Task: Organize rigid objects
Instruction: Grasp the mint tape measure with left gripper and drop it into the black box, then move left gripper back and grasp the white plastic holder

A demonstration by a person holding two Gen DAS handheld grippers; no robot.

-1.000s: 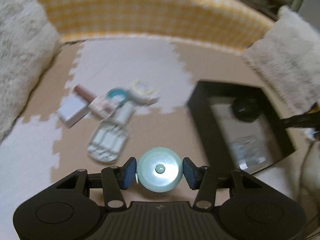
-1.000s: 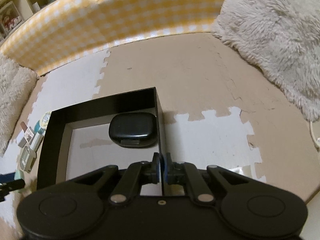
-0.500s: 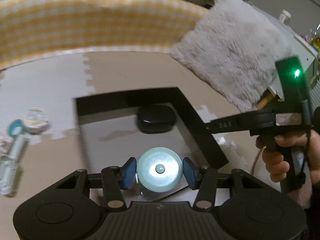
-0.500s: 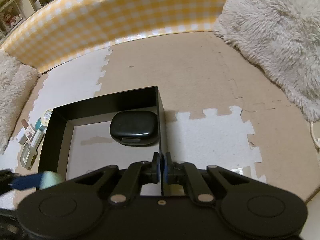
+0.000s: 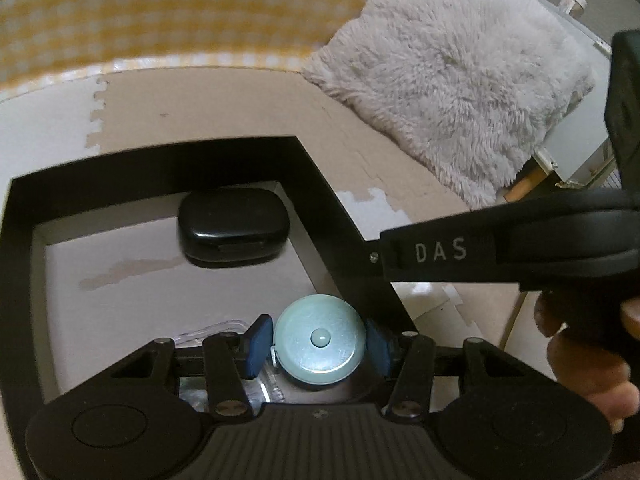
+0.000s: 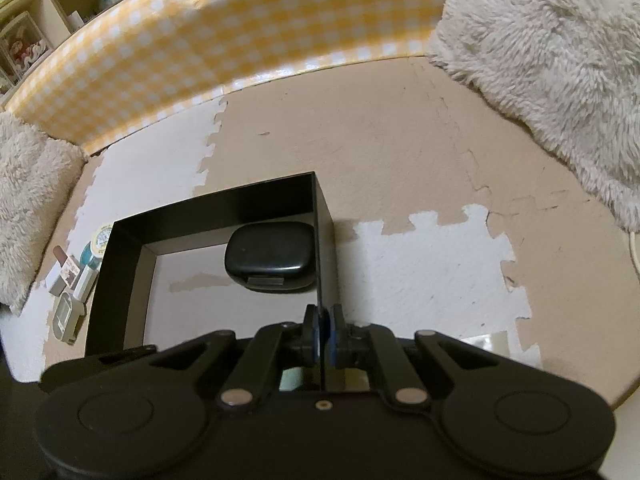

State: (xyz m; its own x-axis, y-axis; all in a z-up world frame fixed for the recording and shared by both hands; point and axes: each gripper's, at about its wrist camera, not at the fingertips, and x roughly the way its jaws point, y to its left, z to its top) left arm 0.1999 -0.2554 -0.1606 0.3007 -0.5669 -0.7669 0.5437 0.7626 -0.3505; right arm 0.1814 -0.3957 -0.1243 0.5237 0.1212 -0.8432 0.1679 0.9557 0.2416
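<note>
Across the floor runs a foam puzzle mat [image 6: 420, 152] in tan and white tiles, edged at 12 o'clock by a yellow gingham bolster [image 6: 248, 40]. A shaggy grey cushion [image 6: 552, 60] lies at 2 o'clock in the right wrist view, another [image 6: 28, 184] at 9 o'clock, and shelving [image 6: 36, 28] shows behind at 11 o'clock.

On the mat sits a black box [image 6: 120, 272] with a pale bottom. A black case [image 6: 268, 256] rests in its far corner. The left gripper [image 5: 318, 342] clamps a mint-green round tape measure [image 5: 320, 339] between blue pads [image 5: 258, 344], held inside the box above a clear plastic item [image 5: 212, 330]. The right gripper [image 6: 321, 334] is closed, pinching the box's right wall.

Outside the box at 9 o'clock, a cluster of small items [image 6: 74, 284] lies on the mat.
</note>
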